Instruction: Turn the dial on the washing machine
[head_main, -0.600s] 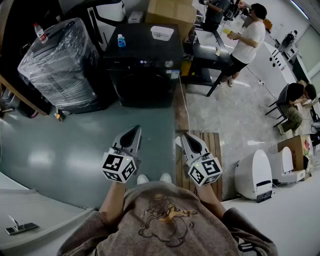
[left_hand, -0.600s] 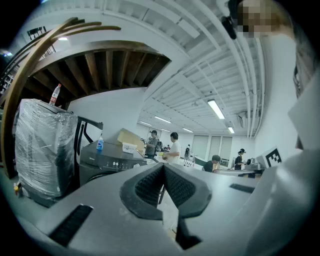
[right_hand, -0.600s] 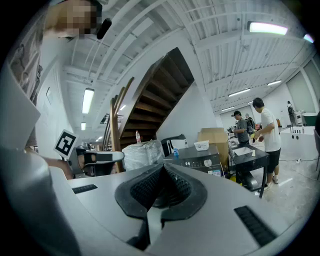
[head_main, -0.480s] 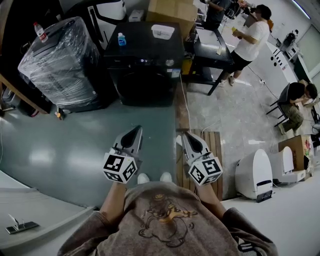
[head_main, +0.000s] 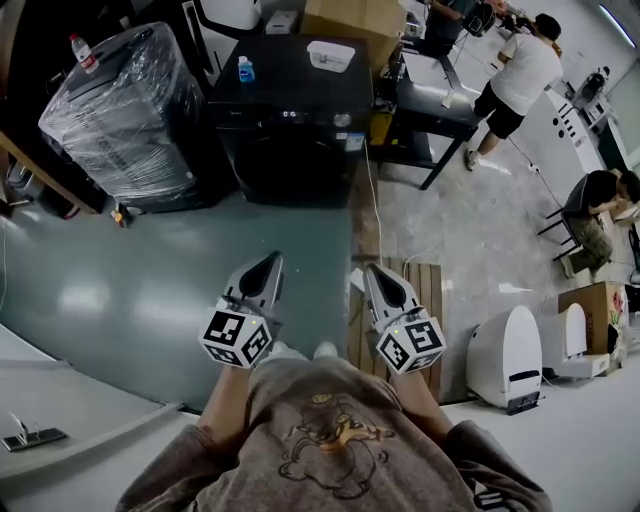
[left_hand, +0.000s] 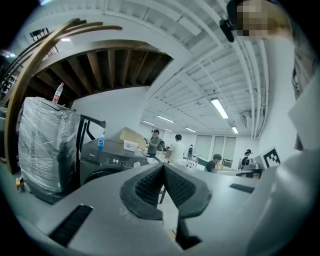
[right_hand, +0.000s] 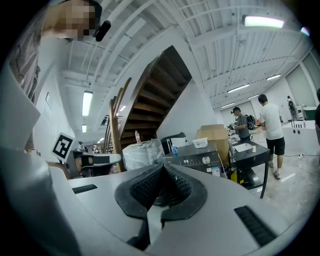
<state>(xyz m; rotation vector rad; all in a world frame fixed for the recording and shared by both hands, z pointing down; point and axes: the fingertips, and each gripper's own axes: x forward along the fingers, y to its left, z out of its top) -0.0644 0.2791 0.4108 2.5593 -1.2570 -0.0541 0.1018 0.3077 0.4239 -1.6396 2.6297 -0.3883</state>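
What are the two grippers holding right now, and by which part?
Nothing is held. The left gripper and the right gripper each have jaws shut together on nothing, both apart from the washing machine.

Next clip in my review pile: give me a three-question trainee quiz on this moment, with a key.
1. True or false: the right claw touches the dial on the washing machine.
2. Which item stands on the machine's top along with the white tub? A) a small blue bottle B) a red mug C) a laptop
3. Fill in: the jaws of the left claw and of the right claw are both ____.

Key: 1 false, since both claws are held out over the floor, well short of the machine; 2 A; 3 shut, with nothing between them.
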